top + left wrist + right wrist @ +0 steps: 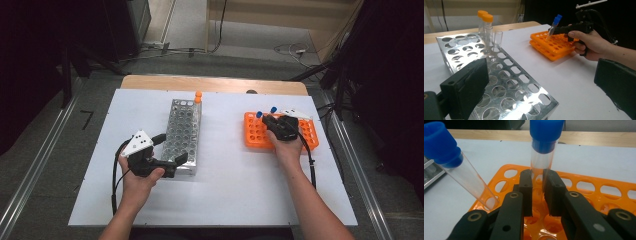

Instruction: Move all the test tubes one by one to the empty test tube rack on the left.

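Observation:
An orange tube rack [255, 134] lies on the right of the white table top. My right gripper [271, 121] is over it, shut on an upright clear tube with a blue cap [544, 145]; both pads press its sides just above the rack's holes [599, 187]. A second blue-capped tube [456, 167] leans in a hole at the rack's corner, to the left of the held one. My left gripper [172, 149] rests open at the near end of a metal tube rack [183, 131], nothing between its jaws. From the left gripper view, the right gripper [554, 30] holds the tube [555, 23] over the orange rack [551, 48].
Orange-capped tubes [486, 18] and an uncapped clear tube [498, 37] stand at the far end of the metal rack [506, 75]. The white table top [235, 175] lies bare between the two racks and in front of them. Cables trail from both grippers.

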Demonstrator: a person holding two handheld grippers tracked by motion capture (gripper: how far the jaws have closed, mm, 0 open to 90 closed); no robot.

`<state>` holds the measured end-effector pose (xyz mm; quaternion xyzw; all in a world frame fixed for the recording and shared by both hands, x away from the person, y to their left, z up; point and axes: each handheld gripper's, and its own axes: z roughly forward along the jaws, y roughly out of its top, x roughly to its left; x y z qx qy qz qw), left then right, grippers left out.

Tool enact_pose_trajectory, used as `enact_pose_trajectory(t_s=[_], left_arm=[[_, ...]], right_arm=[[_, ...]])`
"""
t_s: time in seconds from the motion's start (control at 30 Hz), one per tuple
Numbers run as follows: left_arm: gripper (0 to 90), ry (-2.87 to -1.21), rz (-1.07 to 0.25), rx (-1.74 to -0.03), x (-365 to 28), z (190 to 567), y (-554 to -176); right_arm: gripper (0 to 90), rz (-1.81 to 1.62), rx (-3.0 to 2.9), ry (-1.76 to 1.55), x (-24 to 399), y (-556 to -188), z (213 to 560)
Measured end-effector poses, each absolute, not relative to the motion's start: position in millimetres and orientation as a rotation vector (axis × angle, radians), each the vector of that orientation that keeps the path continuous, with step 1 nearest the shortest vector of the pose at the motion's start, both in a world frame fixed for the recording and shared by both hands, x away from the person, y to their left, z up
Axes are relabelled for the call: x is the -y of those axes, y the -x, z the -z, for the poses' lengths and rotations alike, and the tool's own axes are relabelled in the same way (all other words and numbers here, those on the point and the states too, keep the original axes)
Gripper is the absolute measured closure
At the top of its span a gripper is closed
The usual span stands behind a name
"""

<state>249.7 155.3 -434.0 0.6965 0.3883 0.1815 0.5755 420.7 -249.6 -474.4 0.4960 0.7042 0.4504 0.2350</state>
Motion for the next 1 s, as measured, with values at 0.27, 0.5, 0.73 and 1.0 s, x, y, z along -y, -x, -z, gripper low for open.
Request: enact_pose_trajectory(t_s=[0.27, 0.5, 0.73, 1.0], left_arm=[[0.0, -1.626, -0.425, -0.908, -155.4, 433.4, -249.5], [0.0, -1.629, -0.424, -0.903, -153.0, 433.2, -249.2], [0.0, -1.633, -0.424, -0.895, -150.5, 432.9, -248.8], [0.0, -1.645, -0.423, -0.885, -146.5, 433.1, -248.4]], right_arm=[[75.3, -1.269, -1.901, -1.321, 254.0, -415.9, 465.0], [75.4, -1.319, -1.873, -1.291, 263.3, -406.5, 449.8], [75.3, -1.351, -1.868, -1.25, 271.7, -390.1, 437.5], [75.3, -1.391, -1.904, -1.213, 279.1, -368.3, 429.7]])
